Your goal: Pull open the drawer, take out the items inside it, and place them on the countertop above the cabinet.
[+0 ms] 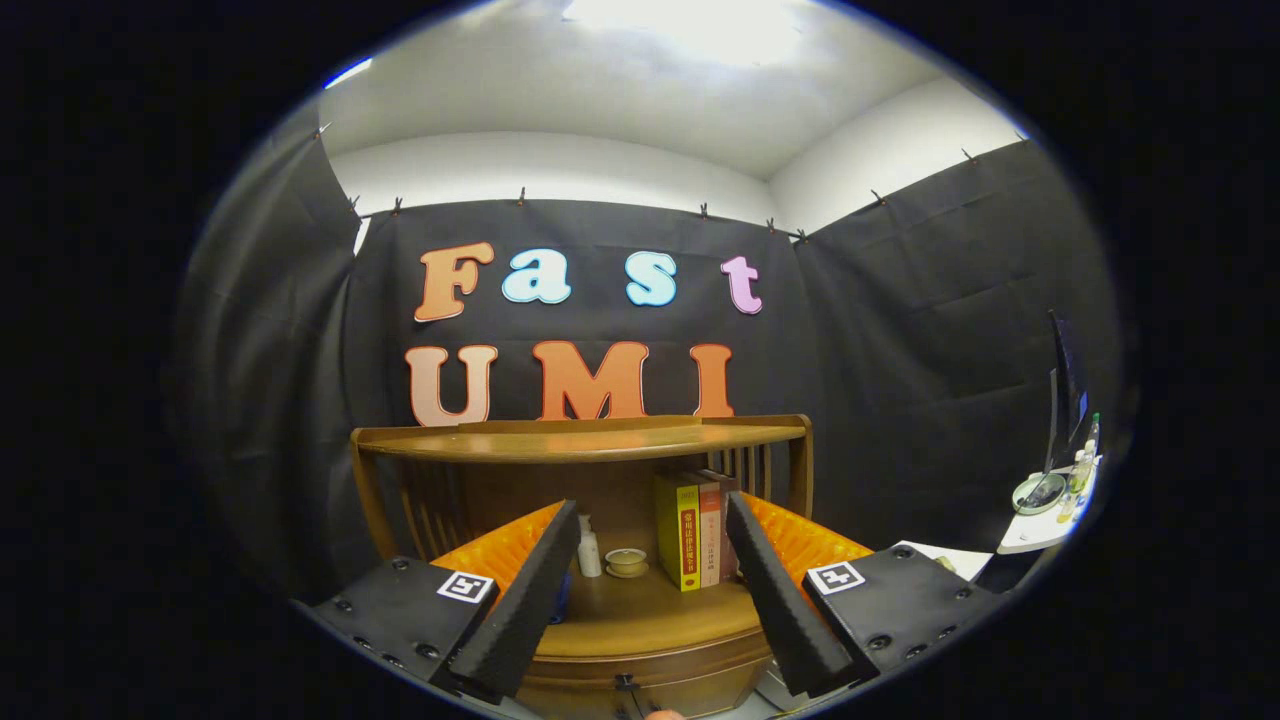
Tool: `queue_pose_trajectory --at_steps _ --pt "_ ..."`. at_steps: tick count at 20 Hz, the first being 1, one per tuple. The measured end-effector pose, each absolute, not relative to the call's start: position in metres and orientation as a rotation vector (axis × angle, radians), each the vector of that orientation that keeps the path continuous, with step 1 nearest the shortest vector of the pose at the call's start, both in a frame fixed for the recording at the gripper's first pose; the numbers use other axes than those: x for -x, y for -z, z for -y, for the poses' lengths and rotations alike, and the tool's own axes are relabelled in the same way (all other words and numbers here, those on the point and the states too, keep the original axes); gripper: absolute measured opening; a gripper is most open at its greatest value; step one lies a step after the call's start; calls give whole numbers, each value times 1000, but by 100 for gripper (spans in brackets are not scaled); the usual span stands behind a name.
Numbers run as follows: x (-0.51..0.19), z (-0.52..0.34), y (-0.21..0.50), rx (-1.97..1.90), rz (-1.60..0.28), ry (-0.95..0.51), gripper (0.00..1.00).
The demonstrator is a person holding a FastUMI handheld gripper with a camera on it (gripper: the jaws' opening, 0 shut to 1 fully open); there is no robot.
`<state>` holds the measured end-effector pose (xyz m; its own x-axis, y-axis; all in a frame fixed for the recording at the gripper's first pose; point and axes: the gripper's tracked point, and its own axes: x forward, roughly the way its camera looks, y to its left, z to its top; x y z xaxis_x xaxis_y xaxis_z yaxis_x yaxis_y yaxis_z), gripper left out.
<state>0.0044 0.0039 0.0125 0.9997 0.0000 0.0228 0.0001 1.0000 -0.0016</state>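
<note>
Evidently the task stands at its very first step; the tool (650, 600) hangs in the air before the wooden cabinet (640, 660), its fingers spread wide and gripping nothing, aimed level at the shelf rather than at any drawer. The drawer front (640, 672) appears to be the curved wooden band below the shelf, at six o'clock from the fingertips, with a small dark knob (624, 683) at its lower middle; it looks shut, though so little of it shows that I cannot be sure. I judge the next move calls for dropping the tool lower and closing on that knob, then drawing straight back; whatever lies inside is hidden for now. The tabletop (560, 440) above the cabinet, at twelve o'clock beyond the fingers, is where the items must end up; its curved top offers bare wood. On the shelf (640, 615) between the fingers stand a small white bottle (589, 550), a shallow cup (626, 561) just beside it, and upright books (690, 530) at one o'clock; none blocks the drawer. A side table (1040, 520) with bottles stands well apart at three o'clock.
</note>
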Motion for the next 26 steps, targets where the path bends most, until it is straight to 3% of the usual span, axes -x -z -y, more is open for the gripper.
queue_pose_trajectory --at_steps 14,26 --pt "0 -1 13 0 10 -13 98" --pt "15 -23 197 -100 -61 -92 98"
